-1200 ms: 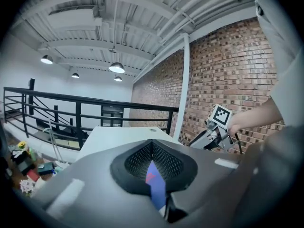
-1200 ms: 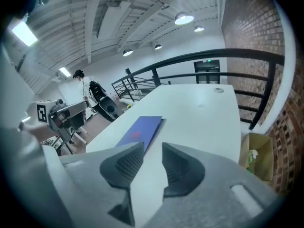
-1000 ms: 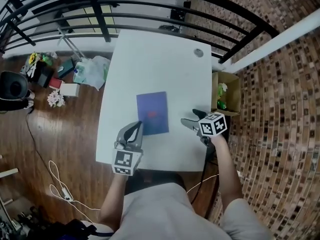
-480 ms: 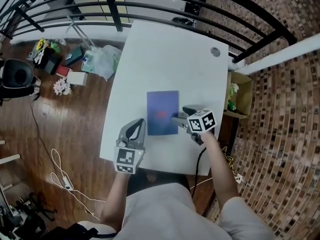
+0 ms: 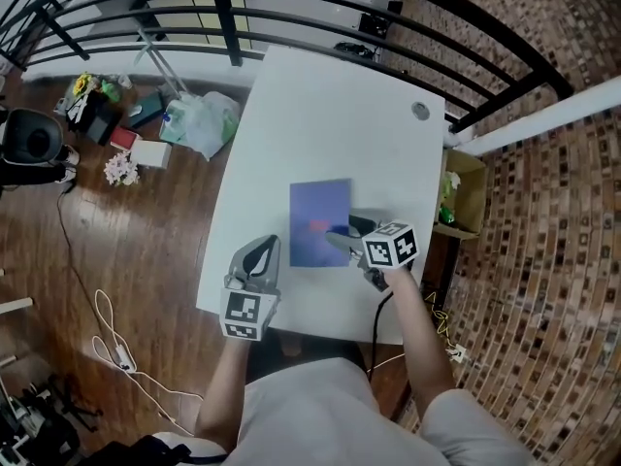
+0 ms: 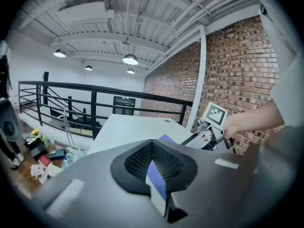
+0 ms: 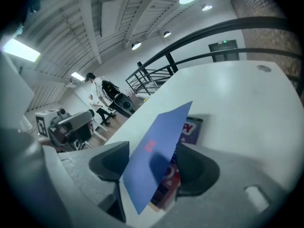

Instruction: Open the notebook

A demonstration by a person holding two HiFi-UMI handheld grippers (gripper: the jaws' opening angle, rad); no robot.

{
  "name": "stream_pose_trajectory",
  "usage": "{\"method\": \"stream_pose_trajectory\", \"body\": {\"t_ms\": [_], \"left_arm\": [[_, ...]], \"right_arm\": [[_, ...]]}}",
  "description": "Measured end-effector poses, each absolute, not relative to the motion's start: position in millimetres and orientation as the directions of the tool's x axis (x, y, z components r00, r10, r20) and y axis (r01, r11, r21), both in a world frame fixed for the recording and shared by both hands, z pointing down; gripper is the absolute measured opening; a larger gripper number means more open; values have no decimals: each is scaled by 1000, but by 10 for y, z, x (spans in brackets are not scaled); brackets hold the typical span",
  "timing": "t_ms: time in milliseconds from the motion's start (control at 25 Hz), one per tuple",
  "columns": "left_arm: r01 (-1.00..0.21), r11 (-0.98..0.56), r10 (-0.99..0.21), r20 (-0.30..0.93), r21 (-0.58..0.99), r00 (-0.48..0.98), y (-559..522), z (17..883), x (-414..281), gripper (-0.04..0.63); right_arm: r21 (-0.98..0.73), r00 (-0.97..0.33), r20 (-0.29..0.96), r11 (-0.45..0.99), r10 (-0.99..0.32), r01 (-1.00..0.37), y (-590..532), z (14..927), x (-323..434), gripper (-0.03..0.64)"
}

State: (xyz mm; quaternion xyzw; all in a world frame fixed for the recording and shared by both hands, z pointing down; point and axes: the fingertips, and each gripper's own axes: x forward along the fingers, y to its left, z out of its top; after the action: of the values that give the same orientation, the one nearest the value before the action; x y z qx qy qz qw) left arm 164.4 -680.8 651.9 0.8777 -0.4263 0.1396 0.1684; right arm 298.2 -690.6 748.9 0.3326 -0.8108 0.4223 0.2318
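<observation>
**Cover up off the page, not yet laid over**

Working on the notebook (image 5: 320,223), flat on the white worktop (image 5: 320,115), in the nearer half and well in from every edge. Right gripper (image 5: 340,231) set at the notebook's right-hand long side, presumably for the sake of the cover's free edge there, opposite the spine. Along that gripper: fingers (image 7: 111,163) apart, just drawn in a little, with the blue cover (image 7: 156,151) standing slanted between them, raised off a colourfully printed inner page (image 7: 191,129). No sign of pads pressing the sheet from both sides. More likely propped against one finger than pinched, so taken as loose rather than clamped.

Left gripper (image 5: 262,252) held near the notebook's front left corner, apart from it. Fingers (image 6: 137,163) drawn together on nothing, with only a slit of blue showing past them. Probably stationed there to pin the spine side down against sliding or lifting along with the cover.

Judged as mid-opening: cover lifted, not yet swung over. Next, most likely, either closing fully on the thin sheet or sweeping it leftward over the spine. Main risk: a limp cover slipping out from between unclamped fingers and falling shut again.
</observation>
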Motion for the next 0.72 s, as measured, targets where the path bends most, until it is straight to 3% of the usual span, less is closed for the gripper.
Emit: {"method": "stream_pose_trajectory", "body": {"t_ms": [200,400,720], "left_arm": [[-826,-531,-738,374,190,561,-6828,6457,1357,17],[-880,-433,-801,362,198,476,-6846,6440,839,17],[-935,-268,-866,367,233,340,-6650,6450,81,17]], "right_arm": [[-580,-766,533,504,-360,-640,-6826,6824,2557,250],[-596,-837,432,591,-335,-544,-6786,6420,1887,247],[-663,-879,432,590,-200,-460,-6655,6834,945,245]]}}
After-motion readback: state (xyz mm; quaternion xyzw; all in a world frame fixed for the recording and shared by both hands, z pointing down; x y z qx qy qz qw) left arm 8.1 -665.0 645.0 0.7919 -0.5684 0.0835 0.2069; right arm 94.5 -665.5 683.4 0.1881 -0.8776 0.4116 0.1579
